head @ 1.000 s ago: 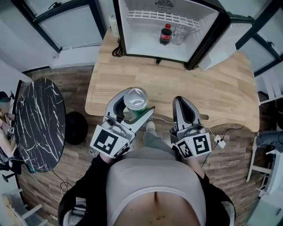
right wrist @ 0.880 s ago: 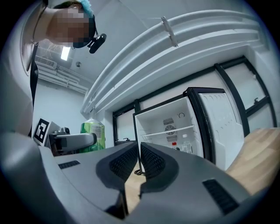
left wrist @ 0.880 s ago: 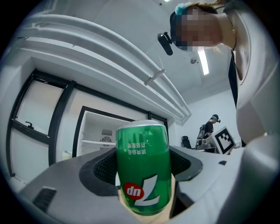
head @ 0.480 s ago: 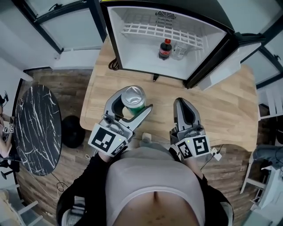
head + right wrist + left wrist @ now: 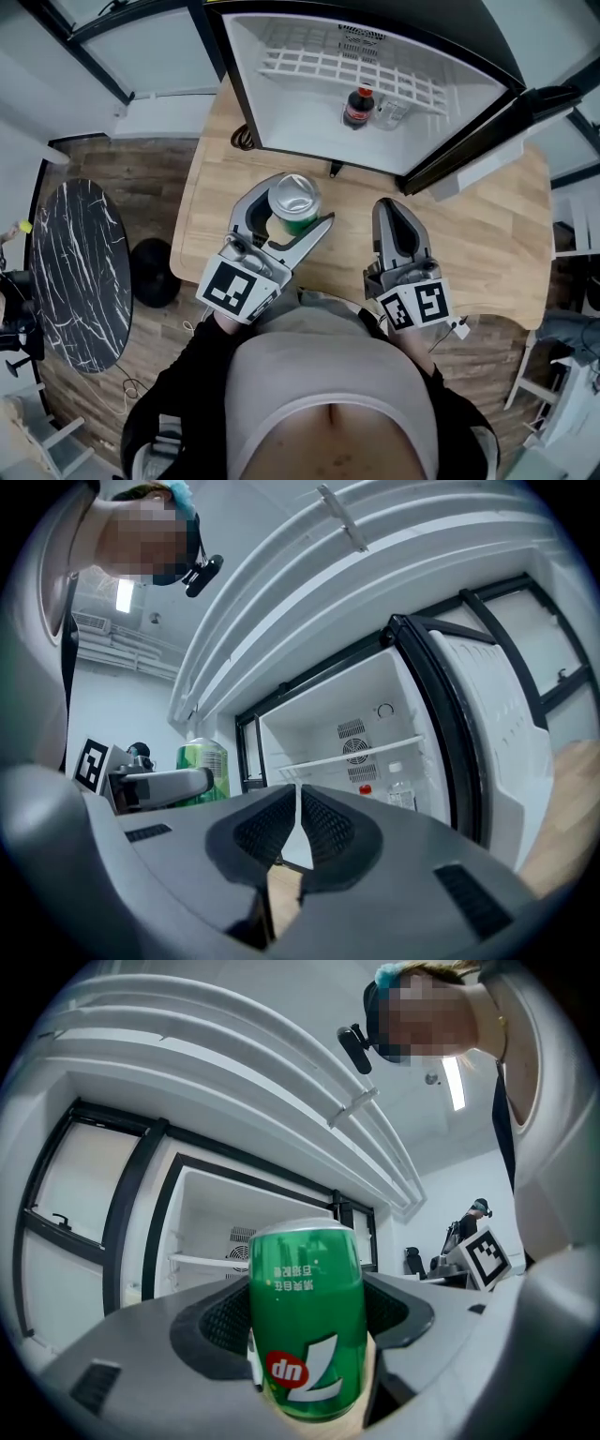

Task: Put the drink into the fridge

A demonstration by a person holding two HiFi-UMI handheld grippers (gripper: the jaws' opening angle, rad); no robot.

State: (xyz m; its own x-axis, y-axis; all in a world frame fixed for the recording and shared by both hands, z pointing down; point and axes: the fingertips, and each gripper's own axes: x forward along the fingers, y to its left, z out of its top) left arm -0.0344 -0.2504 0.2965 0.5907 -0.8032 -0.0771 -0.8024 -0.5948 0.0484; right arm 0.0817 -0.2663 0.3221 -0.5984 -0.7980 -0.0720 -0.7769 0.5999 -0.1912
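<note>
My left gripper (image 5: 286, 211) is shut on a green 7up can (image 5: 293, 203), held upright above the wooden table (image 5: 469, 225). In the left gripper view the can (image 5: 305, 1321) fills the space between the jaws. The small fridge (image 5: 281, 103) stands open at the table's far side, its door (image 5: 478, 131) swung to the right. Inside it are a cola bottle (image 5: 358, 106) and a clear bottle (image 5: 391, 112) under a wire shelf (image 5: 309, 66). My right gripper (image 5: 394, 220) is shut on nothing, to the right of the can; its jaws meet in the right gripper view (image 5: 298, 808).
A round black marble table (image 5: 80, 262) stands at the left on the wooden floor, with a black stool (image 5: 150, 272) beside it. A black cable (image 5: 242, 138) lies at the fridge's left corner. White cable and plug (image 5: 457, 326) hang off the table's near edge.
The person has stepped closer to the table; the fridge now looms larger and nearer. Both grippers have moved forward over the tabletop, the can still held in the left one.
</note>
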